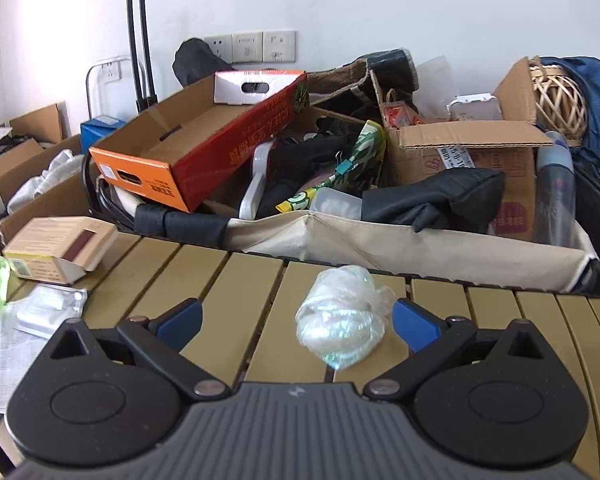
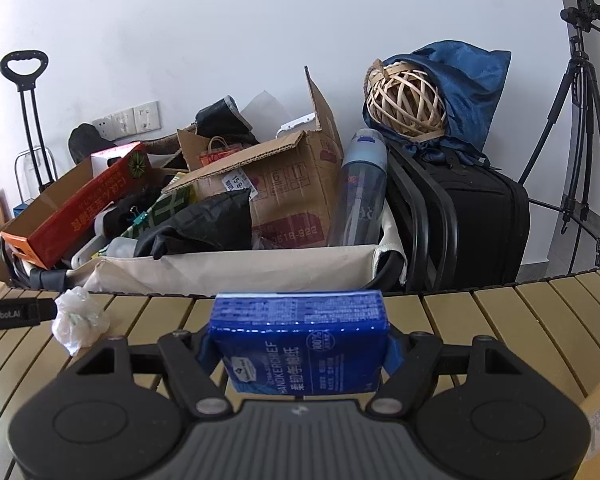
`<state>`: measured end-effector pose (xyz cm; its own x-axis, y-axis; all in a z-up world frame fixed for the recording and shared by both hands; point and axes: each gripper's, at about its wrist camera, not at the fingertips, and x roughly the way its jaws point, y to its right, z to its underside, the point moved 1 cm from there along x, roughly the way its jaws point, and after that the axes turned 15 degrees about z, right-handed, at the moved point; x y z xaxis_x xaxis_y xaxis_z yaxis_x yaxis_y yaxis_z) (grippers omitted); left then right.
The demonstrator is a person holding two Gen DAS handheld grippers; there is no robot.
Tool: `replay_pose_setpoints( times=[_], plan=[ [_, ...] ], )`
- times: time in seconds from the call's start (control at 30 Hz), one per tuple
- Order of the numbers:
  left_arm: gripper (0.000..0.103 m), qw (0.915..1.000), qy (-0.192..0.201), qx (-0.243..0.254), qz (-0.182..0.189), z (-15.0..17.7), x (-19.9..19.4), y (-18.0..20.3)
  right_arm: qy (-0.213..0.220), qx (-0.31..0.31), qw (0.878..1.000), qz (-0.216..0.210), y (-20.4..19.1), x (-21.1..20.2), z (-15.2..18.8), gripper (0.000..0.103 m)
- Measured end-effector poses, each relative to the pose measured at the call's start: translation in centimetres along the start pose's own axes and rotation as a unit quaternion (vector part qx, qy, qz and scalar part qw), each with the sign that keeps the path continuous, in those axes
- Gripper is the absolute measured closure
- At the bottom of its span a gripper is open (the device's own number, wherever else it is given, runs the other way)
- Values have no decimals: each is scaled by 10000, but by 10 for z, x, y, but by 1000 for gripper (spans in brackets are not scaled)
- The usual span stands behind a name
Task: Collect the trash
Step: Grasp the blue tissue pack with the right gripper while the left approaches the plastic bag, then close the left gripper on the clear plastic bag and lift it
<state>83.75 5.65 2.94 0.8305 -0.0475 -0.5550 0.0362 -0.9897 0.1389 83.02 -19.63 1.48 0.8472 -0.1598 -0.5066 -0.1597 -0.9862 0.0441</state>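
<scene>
Left wrist: jaws apart around plastic wad (image 1: 342, 326); right jaws clamp tissue pack (image 2: 300, 344); slatted table (image 1: 228, 288).

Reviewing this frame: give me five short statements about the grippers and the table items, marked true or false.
1. The right gripper is clamped on a blue tissue pack. True.
2. The left gripper is shut on the crumpled plastic wrap. False: its jaws stand open, the wrap between them.
3. The wrap lies on the slatted table. True.
4. The water bottle lies flat on the table. False: it stands in the fabric bin.
5. The tissue pack is red. False: blue.
</scene>
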Motion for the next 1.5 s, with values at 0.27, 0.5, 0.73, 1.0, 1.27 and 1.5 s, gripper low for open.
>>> replay_pose_setpoints(
  times=[0.27, 0.5, 0.73, 1.0, 1.27, 1.5],
  plan=[
    [5, 9997, -198, 131, 86, 5, 36, 14, -148, -53, 9999, -49, -12, 28, 5, 30],
    [58, 9990, -388, 185, 80, 13, 42, 16, -91, -72, 9998, -184, -17, 29, 5, 30],
    [68, 9988, -228, 421, 118, 14, 29, 22, -76, -79, 9994, -323, -20, 22, 6, 30],
    [68, 9977, -163, 633, 175, 15, 8, 36, -52, -22, 9992, -405, -18, 2, 5, 30],
    [68, 9971, -66, 719, 231, 13, -33, 46, 34, -88, 9988, -490, -15, -36, 1, 30],
    [68, 9963, 27, 811, 283, 15, -83, 50, 56, -96, 9984, -561, -11, -78, 2, 30]
  ],
)
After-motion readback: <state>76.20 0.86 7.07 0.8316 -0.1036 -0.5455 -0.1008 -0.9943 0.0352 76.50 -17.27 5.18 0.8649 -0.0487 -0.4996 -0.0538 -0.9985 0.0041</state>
